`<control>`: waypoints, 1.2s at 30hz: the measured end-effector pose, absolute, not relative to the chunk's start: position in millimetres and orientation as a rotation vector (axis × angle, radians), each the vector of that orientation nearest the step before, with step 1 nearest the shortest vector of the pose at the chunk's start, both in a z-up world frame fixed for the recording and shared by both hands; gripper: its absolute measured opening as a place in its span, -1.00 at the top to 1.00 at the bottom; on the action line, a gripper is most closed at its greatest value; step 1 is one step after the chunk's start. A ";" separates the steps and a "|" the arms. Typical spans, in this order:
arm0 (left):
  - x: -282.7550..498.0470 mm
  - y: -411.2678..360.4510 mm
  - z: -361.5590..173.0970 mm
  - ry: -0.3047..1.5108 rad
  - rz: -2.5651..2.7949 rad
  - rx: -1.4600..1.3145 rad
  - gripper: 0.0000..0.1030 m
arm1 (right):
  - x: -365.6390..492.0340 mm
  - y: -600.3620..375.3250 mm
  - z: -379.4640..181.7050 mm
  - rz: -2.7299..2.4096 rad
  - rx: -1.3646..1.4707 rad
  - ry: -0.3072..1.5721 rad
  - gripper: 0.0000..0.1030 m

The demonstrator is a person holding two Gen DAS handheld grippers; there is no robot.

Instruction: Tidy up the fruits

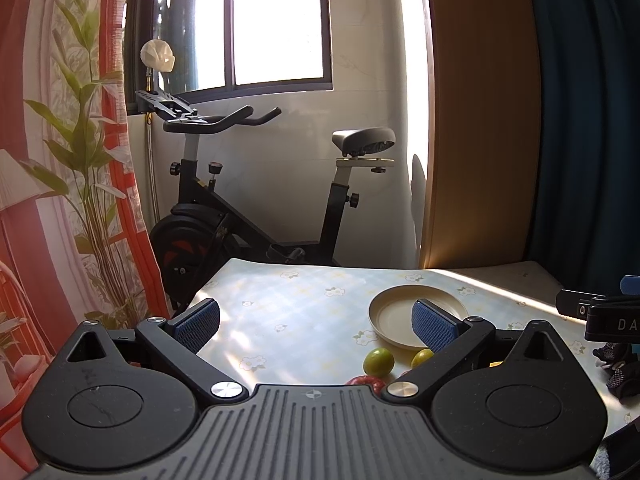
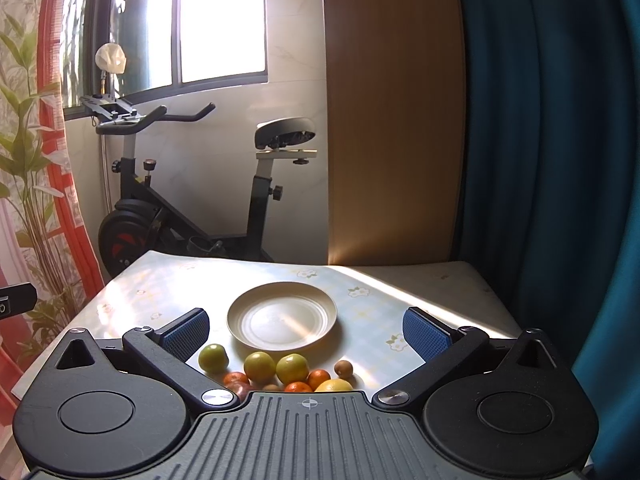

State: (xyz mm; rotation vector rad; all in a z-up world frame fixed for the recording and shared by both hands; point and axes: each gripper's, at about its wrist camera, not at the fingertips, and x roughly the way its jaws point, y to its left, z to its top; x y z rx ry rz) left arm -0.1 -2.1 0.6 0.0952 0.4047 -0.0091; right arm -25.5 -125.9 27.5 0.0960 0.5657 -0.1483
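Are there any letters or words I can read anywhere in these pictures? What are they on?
"DA": white letters on the black device at the right edge of the left wrist view; the rest is cut off by the frame.
Nothing else reads: the plate, fruits, tablecloth and exercise bike show no legible text.

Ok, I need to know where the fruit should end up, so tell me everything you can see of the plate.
The plate is round, cream-coloured and shallow, with a raised rim and a flat centre; it looks like plastic or melamine. It lies flat and upright on the flowered tablecloth, with nothing in it. A streak of sunlight crosses its centre. The fruits lie in a cluster on the cloth just in front of its near rim. Neither claw touches it; in the left wrist view one blue pad merely overlaps it.
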 end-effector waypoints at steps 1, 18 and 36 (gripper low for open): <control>0.2 -2.3 0.5 0.406 -0.009 0.095 -1.00 | -25.5 -126.1 27.9 -0.148 0.095 0.565 -1.00; 0.5 -1.5 0.2 0.407 -0.010 0.092 -1.00 | -24.8 -127.2 28.2 -0.153 0.092 0.567 -1.00; 2.2 -2.5 -1.4 0.410 -0.015 0.085 -1.00 | -24.3 -124.5 27.8 -0.151 0.089 0.570 -1.00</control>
